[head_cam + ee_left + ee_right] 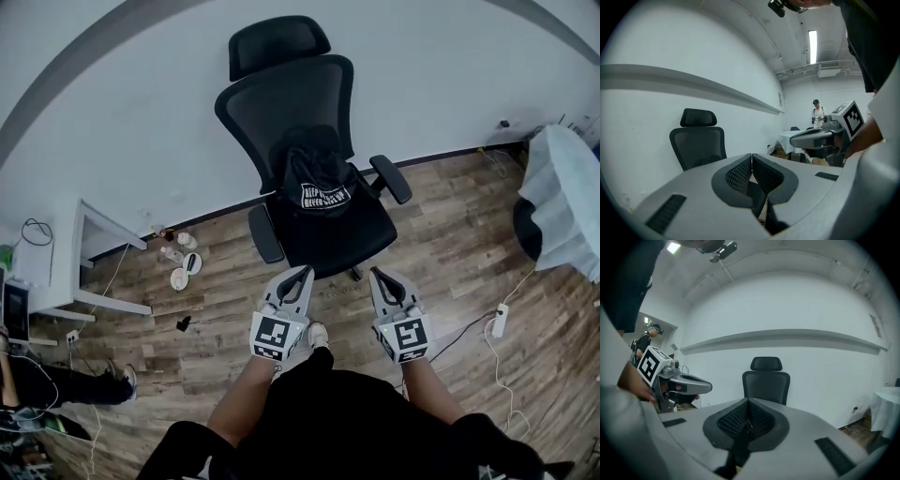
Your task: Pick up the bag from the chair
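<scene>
A black bag [316, 178] with white print rests on the seat of a black mesh office chair [291, 98], leaning against its backrest. My left gripper [305, 273] and right gripper [378, 274] hover side by side just in front of the seat's front edge, both shut and holding nothing. In the left gripper view the left gripper [751, 161] has its jaws pressed together, with the chair [698, 140] behind at left and the right gripper [813, 136] at right. In the right gripper view the right gripper [747, 406] is shut below the chair [766, 380]. The bag is hidden in both gripper views.
A white table [70, 258] stands at the left by the wall, with bottles and small items [180, 262] on the wood floor beside it. A white-draped table [567, 202] is at right, with a power strip [499, 320] and cables. A person [817, 112] stands far off.
</scene>
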